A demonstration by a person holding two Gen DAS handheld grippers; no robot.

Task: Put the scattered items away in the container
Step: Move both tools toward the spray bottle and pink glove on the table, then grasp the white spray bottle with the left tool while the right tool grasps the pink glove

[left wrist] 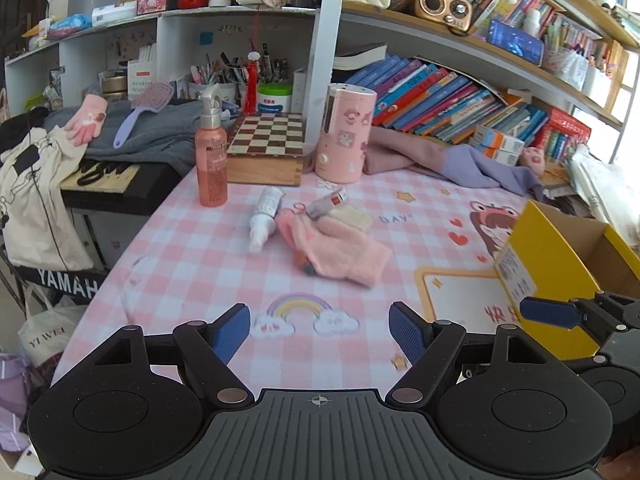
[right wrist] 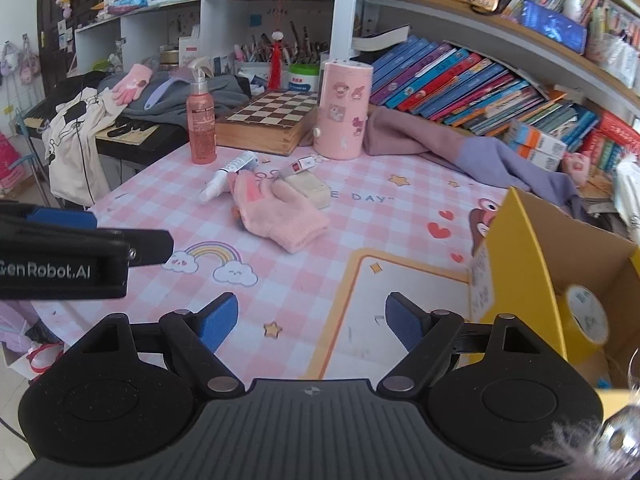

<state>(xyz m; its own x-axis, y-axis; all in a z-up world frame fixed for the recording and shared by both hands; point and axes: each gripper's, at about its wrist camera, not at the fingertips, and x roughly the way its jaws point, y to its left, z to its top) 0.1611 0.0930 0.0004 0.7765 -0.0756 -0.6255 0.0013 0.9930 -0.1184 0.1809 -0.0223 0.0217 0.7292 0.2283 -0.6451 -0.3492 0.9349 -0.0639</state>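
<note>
A pink fuzzy glove (left wrist: 340,248) (right wrist: 280,212) lies mid-table on the pink checked cloth. Beside it lie a white spray bottle (left wrist: 265,218) (right wrist: 228,174), a small tube with a red label (left wrist: 328,202) (right wrist: 301,166) and a cream block (left wrist: 354,216) (right wrist: 310,190). A yellow cardboard box (left wrist: 560,280) (right wrist: 532,272) stands open at the right, with a yellow roll of tape (right wrist: 586,316) inside. My left gripper (left wrist: 320,330) is open and empty, short of the items. My right gripper (right wrist: 312,320) is open and empty next to the box.
At the back stand a pink pump bottle (left wrist: 211,160), a chessboard box (left wrist: 268,148), a pink cylinder (left wrist: 346,132) and a purple cloth (left wrist: 460,164). Book shelves line the back right. A keyboard with bags and clothes (left wrist: 100,184) sits off the table's left edge.
</note>
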